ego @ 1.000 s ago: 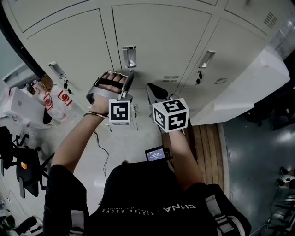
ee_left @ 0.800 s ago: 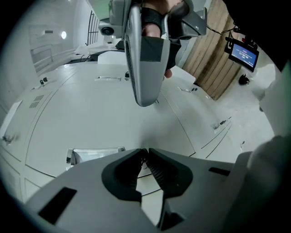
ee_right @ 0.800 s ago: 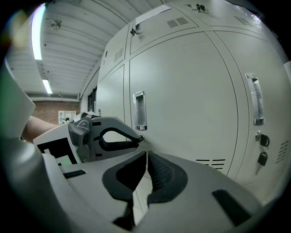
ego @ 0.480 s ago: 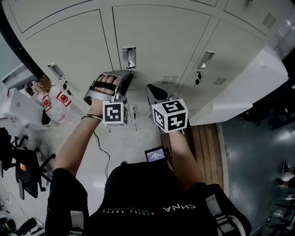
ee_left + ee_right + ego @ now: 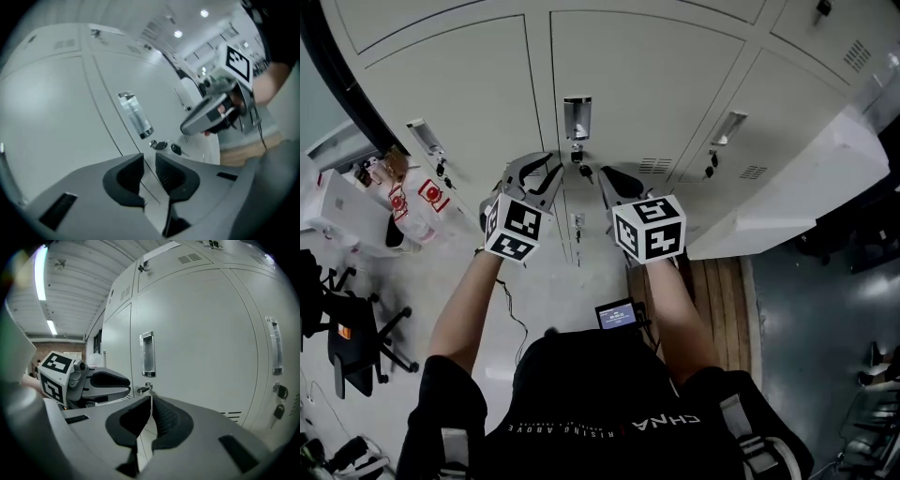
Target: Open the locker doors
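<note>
Three pale grey locker doors face me, all closed. The middle door (image 5: 637,84) has a chrome recessed handle (image 5: 577,117) with a key (image 5: 578,161) in the lock just below it. My left gripper (image 5: 540,171) hangs just below and left of that key, clear of the door. Its jaws (image 5: 150,157) are closing, with a gap still showing and nothing between them. My right gripper (image 5: 617,180) sits beside it, to the right of the key, jaws (image 5: 151,399) shut and empty. The handle (image 5: 147,354) and key (image 5: 144,389) also show in the right gripper view.
The left locker handle (image 5: 422,136) and the right locker handle (image 5: 727,127) have keys hanging under them. A white panel (image 5: 797,187) juts out at the right over wooden planks (image 5: 717,281). Red-and-white bags (image 5: 412,202) and black chairs (image 5: 347,328) stand at the left.
My left gripper has drawn back a little from the lock under the middle handle and rolled, so its marker cube has swung left. The right gripper has hardly moved.
</note>
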Demonstrator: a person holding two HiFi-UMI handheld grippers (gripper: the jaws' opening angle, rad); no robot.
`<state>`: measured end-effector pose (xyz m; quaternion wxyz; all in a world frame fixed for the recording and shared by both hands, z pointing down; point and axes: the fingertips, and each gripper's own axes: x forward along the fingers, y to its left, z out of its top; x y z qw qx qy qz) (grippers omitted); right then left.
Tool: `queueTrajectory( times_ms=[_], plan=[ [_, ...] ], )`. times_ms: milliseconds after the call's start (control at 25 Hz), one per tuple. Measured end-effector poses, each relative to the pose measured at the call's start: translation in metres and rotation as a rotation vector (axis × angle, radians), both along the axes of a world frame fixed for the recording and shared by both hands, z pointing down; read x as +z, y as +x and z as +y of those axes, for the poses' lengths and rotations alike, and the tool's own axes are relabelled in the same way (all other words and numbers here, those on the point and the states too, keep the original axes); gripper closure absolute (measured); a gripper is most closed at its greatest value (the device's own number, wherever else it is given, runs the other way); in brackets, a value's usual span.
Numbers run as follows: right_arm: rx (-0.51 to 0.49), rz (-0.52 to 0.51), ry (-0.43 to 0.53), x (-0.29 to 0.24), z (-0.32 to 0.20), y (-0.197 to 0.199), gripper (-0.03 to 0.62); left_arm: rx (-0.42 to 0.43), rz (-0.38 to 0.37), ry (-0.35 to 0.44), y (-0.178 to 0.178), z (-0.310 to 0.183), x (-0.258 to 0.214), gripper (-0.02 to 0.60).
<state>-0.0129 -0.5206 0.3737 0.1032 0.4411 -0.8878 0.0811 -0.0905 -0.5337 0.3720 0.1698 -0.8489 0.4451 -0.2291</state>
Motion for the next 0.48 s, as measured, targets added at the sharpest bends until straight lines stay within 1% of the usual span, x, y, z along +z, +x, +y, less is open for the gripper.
queueTrajectory(
  times_ms=[40, 80, 120, 160, 200, 320, 400, 480],
  plan=[
    [-0.005, 0.001, 0.008, -0.004, -0.002, -0.003, 0.557, -0.007, 0.105, -0.039, 0.000, 0.000, -0.004, 0.524],
    [-0.010, 0.003, 0.017, -0.008, -0.004, -0.006, 0.557, -0.012, 0.195, -0.077, 0.001, 0.000, -0.005, 0.545],
    [-0.015, 0.005, 0.029, -0.013, -0.006, -0.009, 0.557, -0.015, 0.265, -0.112, 0.002, 0.000, -0.005, 0.560],
    [-0.021, 0.006, 0.042, -0.018, -0.007, -0.013, 0.557, -0.018, 0.311, -0.137, 0.004, 0.000, -0.003, 0.561],
    [-0.027, 0.004, 0.055, -0.024, -0.009, -0.016, 0.557, -0.022, 0.338, -0.152, 0.005, 0.000, -0.002, 0.561],
    [-0.049, -0.016, 0.092, -0.044, -0.013, -0.028, 0.556, -0.025, 0.384, -0.180, 0.009, 0.000, 0.003, 0.563],
    [-0.069, -0.021, 0.107, -0.055, -0.016, -0.038, 0.556, -0.020, 0.401, -0.192, 0.010, 0.000, 0.005, 0.561],
    [-0.079, -0.017, 0.118, -0.063, -0.020, -0.047, 0.556, -0.018, 0.401, -0.200, 0.010, -0.001, 0.008, 0.561]
  ],
)
